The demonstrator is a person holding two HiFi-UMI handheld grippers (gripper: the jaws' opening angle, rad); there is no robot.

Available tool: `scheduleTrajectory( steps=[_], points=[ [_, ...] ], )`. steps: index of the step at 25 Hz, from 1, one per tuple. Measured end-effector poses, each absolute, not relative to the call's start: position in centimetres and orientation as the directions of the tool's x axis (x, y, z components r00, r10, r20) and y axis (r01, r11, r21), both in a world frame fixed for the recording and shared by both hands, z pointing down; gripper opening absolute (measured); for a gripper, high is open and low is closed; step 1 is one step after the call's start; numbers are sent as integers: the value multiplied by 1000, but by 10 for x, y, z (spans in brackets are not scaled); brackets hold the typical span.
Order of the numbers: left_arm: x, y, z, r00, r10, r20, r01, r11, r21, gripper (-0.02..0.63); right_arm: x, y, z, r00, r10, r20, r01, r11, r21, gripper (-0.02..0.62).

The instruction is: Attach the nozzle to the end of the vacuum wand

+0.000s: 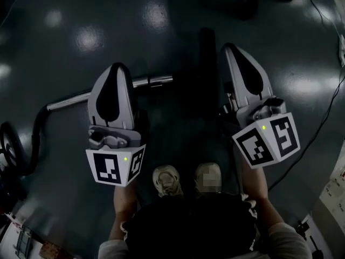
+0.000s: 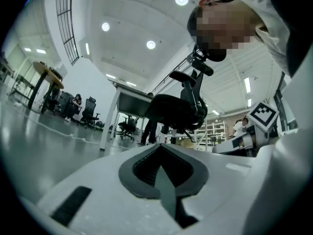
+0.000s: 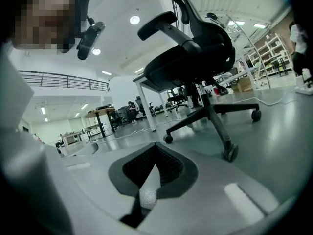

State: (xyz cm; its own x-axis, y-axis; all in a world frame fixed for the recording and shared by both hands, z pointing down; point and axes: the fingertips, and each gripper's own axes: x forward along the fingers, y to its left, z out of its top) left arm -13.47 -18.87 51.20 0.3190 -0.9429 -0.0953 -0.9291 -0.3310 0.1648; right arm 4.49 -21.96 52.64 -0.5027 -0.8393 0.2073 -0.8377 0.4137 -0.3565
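The vacuum wand (image 1: 108, 92), a shiny metal tube, lies on the dark floor in the head view. It runs from behind my left gripper (image 1: 115, 70) toward the middle, and a black hose (image 1: 33, 139) bends off its left end. A dark long shape (image 1: 208, 58) lies on the floor between the grippers; what it is I cannot tell. My left gripper (image 2: 159, 148) is shut with nothing in it and hangs above the wand. My right gripper (image 1: 233, 48) (image 3: 155, 148) is shut too and holds nothing. Both point out over the floor.
A black office chair (image 3: 195, 58) on castors stands close ahead of the right gripper and also shows as the chair (image 2: 181, 106) in the left gripper view. A white desk (image 2: 124, 102) stands behind it. A cable (image 1: 323, 117) runs over the floor at the right. My shoes (image 1: 168, 179) are below.
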Motion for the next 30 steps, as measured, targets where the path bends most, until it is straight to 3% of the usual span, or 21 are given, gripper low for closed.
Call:
scheduleTrajectory(
  steps=[5, 11, 15, 18, 23, 30],
  points=[
    [-174, -207, 324, 244, -958, -148, -944, -270, 188, -2, 51, -214, 372, -473, -829, 298, -868, 381, -320, 8],
    [-161, -157, -2, 256, -961, -108, -929, -275, 247, -2, 24, -175, 40, -491, -817, 304, -857, 389, -339, 8],
    [-141, -92, -184, 307, -951, -32, -906, -302, 297, -2, 17, -131, -176, -494, -823, 282, -863, 424, -275, 8],
    [-140, -75, -278, 331, -941, -69, -891, -335, 307, -2, 15, -119, -291, -533, -827, 178, -837, 485, -254, 8],
    [-139, -46, -340, 309, -939, -152, -912, -338, 234, -2, 22, -79, -351, -595, -798, 93, -804, 587, -97, 8],
    [-122, 6, -376, 305, -927, -219, -919, -347, 187, -2, 39, -26, -366, -601, -799, 31, -795, 592, -132, 8]
  ],
)
